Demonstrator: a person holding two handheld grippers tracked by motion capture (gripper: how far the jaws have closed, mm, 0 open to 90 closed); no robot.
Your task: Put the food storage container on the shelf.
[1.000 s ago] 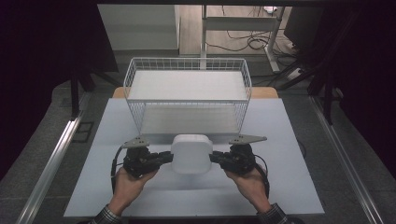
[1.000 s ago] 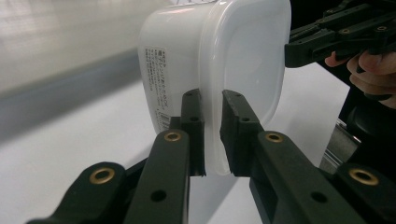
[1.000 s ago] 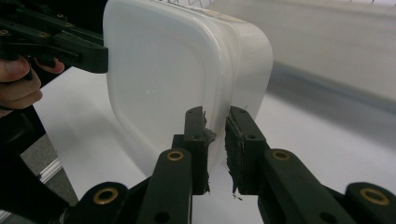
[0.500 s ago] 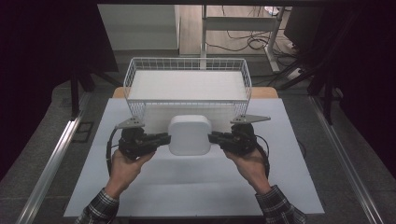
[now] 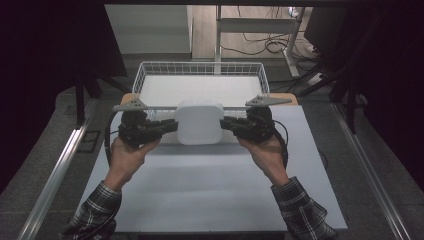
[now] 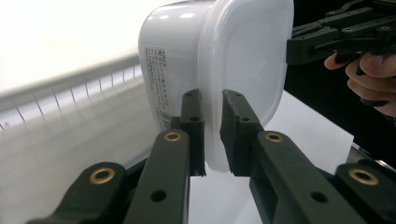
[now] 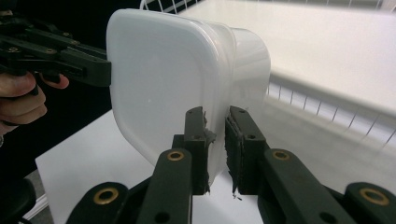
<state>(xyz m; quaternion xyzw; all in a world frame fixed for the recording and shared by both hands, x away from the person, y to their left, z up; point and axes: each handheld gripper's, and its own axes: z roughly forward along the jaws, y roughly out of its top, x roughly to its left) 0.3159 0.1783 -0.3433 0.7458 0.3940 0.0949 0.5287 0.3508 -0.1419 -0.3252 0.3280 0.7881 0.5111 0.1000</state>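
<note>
high view: white lidded container (image 5: 199,121) held off the worktop (image 5: 210,185) between left tool (image 5: 170,126) and right tool (image 5: 228,123), at wire basket (image 5: 200,80) near rim; lifted, not yet inside | left gripper view: jaws clamp the lid rim (image 6: 212,130) | right gripper view: jaws pinch the opposite rim (image 7: 215,140); lowering into the basket remains

Lab: floor cables (image 5: 260,47), metal frames (image 5: 250,25).
</note>
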